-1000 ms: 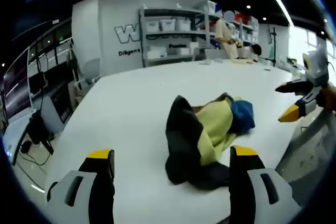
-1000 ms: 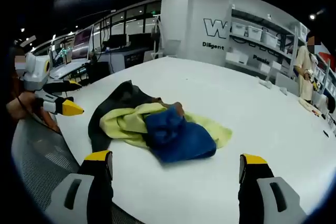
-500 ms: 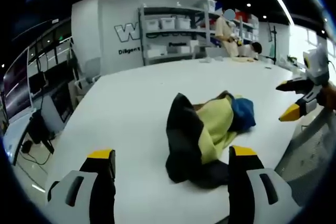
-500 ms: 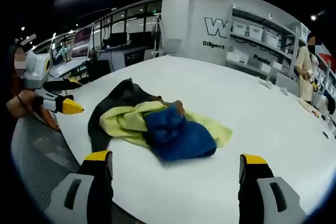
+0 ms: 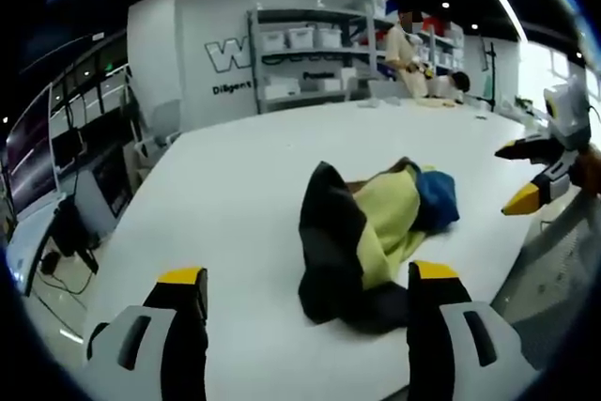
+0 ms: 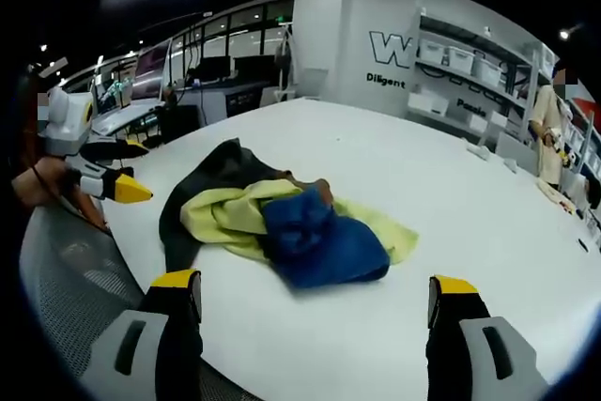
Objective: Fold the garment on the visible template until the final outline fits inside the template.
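One crumpled garment [image 5: 376, 237], black, yellow and blue, heaped on white table [image 5: 235, 185]. Left gripper [image 5: 305, 312] at near edge, jaws spread wide, holding nothing. Right gripper [image 6: 315, 321] likewise short of garment [image 6: 282, 223], jaws parted and bare. Shelving [image 5: 300, 63] behind.

Wall [image 6: 347, 35]: big "W", "Diligent".
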Action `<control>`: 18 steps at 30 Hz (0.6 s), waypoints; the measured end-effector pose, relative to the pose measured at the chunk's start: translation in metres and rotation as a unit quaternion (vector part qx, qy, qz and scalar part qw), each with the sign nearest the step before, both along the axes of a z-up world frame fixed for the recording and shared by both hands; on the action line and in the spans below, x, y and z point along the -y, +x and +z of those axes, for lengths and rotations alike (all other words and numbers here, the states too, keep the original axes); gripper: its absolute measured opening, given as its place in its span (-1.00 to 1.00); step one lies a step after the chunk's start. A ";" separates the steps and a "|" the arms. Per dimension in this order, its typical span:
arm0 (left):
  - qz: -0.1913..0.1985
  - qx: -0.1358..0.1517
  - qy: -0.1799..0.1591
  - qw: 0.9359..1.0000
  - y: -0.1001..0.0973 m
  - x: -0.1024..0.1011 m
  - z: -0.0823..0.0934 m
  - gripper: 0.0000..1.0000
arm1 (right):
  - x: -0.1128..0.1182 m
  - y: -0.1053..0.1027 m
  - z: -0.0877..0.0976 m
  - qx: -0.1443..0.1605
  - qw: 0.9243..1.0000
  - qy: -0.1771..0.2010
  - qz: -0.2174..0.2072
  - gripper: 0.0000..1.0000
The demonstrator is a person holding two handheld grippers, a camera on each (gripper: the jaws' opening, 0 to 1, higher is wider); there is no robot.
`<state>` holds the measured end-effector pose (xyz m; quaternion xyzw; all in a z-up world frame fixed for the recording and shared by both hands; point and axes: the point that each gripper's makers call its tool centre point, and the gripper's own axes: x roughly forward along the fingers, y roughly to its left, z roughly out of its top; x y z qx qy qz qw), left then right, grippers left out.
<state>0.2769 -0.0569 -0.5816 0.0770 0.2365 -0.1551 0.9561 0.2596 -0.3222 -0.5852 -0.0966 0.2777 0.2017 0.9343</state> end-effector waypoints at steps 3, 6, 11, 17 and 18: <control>0.002 -0.006 0.000 1.000 0.000 0.000 -0.002 0.70 | -0.003 0.000 0.001 0.001 1.000 0.004 0.007 0.98; 0.005 -0.010 0.000 1.000 -0.001 -0.002 -0.003 0.68 | -0.004 0.000 0.002 0.003 1.000 0.006 0.010 0.98; 0.012 -0.012 -0.004 1.000 -0.001 -0.005 -0.004 0.66 | -0.004 0.000 0.002 0.000 1.000 0.010 0.010 0.98; 0.013 -0.017 -0.012 1.000 -0.002 -0.005 -0.005 0.63 | -0.003 0.000 -0.001 -0.005 1.000 0.010 0.011 0.98; 0.013 -0.018 -0.013 1.000 -0.002 -0.005 -0.005 0.62 | -0.002 0.000 -0.002 -0.005 1.000 0.010 0.011 0.98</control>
